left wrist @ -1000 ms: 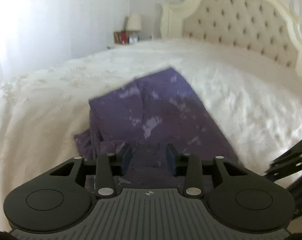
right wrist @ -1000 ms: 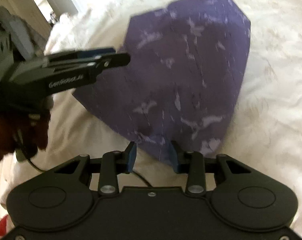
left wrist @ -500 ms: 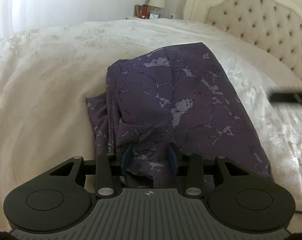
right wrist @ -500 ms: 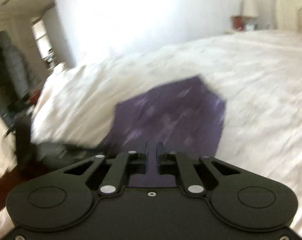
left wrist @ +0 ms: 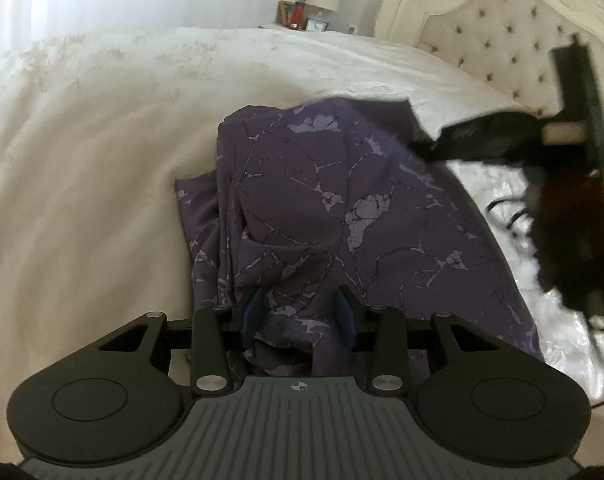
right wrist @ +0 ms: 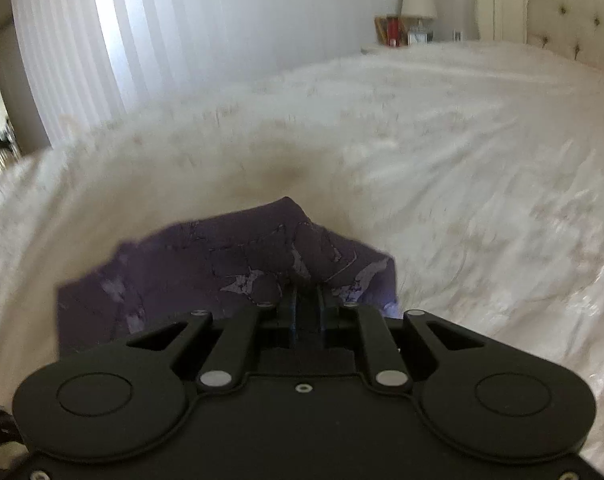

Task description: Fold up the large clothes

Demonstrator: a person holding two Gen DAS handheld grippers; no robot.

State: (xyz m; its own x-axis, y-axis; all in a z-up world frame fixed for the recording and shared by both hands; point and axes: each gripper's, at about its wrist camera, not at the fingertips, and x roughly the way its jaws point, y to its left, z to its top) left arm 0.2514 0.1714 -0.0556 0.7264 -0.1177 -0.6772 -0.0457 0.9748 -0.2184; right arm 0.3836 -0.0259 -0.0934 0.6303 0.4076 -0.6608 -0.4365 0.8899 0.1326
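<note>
Both pairs of jaws differ clearly. On the left gripper [left wrist: 300, 312] they stand wide apart, with a bunched edge of the purple garment [left wrist: 333, 216] lying between the blue pads [left wrist: 254, 312]; they do not press on it, so nothing is held there. On the right gripper [right wrist: 306, 304] they are almost together and pinch a raised corner of the garment [right wrist: 238, 264], which rises in a small peak just ahead of the tips.

The garment lies on the white bedspread [left wrist: 102, 160], straight ahead of the left jaws. It is already doubled into a long panel. Its long axis runs away from the left jaws, and the far end points toward the headboard [left wrist: 501, 28]. To the left of the jaws some loose layers stick out beside the main panel. In the left view the right gripper [left wrist: 425, 148] appears blurred at the far right corner of the cloth.

The step in hand seems to be another fold, with the right gripper carrying its corner. The next move probably calls for bringing that corner over the panel toward the near end, while the left jaws close on the near edge or hold it down, so that the layers do not slide. The loose layers on the left may need to be tucked first.
</note>
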